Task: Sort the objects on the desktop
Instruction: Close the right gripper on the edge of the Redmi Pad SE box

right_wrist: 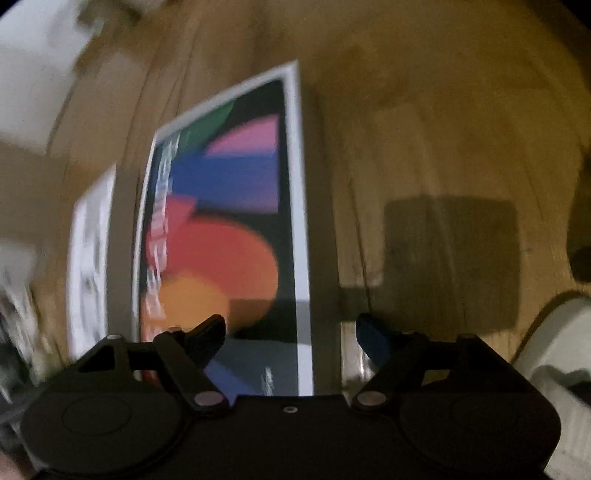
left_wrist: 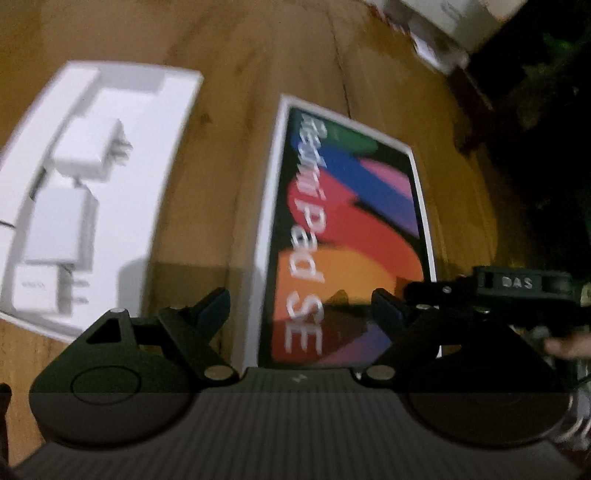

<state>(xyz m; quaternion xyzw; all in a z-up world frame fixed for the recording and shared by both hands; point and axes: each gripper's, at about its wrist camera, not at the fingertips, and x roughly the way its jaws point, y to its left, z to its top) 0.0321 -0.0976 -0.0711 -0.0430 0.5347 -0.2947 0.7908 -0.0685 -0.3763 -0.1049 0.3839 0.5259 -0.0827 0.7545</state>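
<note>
A colourful tablet box lid (left_wrist: pixel 347 229) printed "Redmi Pad SE" lies flat on the wooden desk (left_wrist: pixel 236 74). My left gripper (left_wrist: pixel 301 304) is open and empty, hovering over the lid's near end. To its left an open white box tray (left_wrist: pixel 96 184) holds white chargers (left_wrist: pixel 92 155). My right gripper (right_wrist: pixel 290 332) is open and empty over the same lid (right_wrist: pixel 229 206), near its right edge. The right gripper also shows in the left wrist view (left_wrist: pixel 517 291). Both views are blurred.
White boxes (left_wrist: pixel 443 26) stand at the desk's far right edge, with dark floor beyond. A white object (right_wrist: pixel 561 369) sits at the right wrist view's lower right. The white tray's edge (right_wrist: pixel 90 266) shows left of the lid.
</note>
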